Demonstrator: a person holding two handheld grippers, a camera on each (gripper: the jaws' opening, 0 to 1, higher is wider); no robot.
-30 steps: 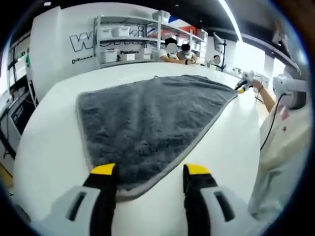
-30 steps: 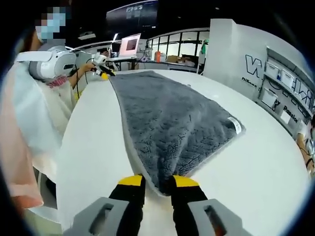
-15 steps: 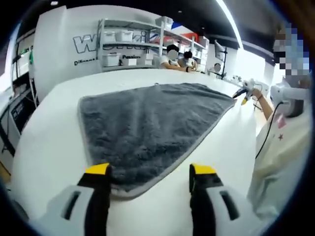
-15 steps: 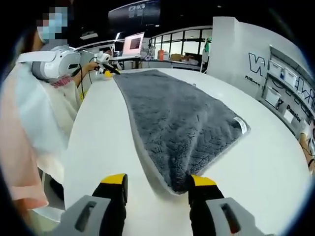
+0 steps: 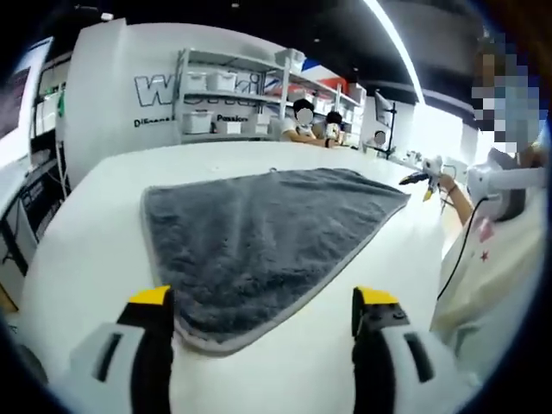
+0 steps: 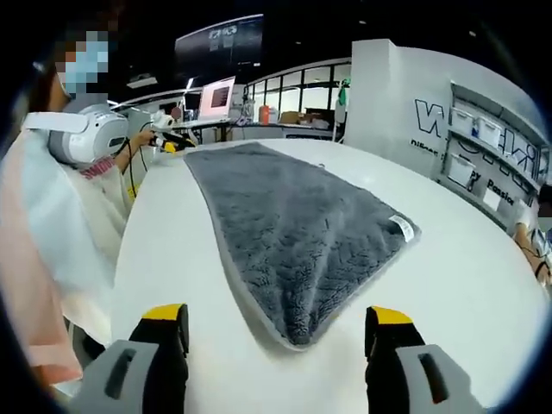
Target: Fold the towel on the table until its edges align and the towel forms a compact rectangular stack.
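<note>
Lying flat and unfolded, the grey towel [image 5: 259,241] is spread on the white table [image 5: 78,250], grey trim running round its edge. In the left gripper view your left gripper [image 5: 263,315] has its yellow-tipped jaws spread wide apart, holding nothing; the towel's near corner sits on the table between them, just ahead of the tips, not touched. In the right gripper view your right gripper [image 6: 280,332] is likewise spread wide, with nothing between the jaws; the opposite towel [image 6: 289,228] corner points toward the gap, resting on the table [image 6: 466,276] and apart from both tips. A small white label [image 6: 402,228] shows at the towel's right-hand corner in that view. The far corner of the towel lies near the other gripper [image 6: 166,138] in the right gripper view. Shelving with white bins [image 5: 216,103] stands against the wall behind the table, and two seated people [image 5: 315,121] are at the far edge.
</note>
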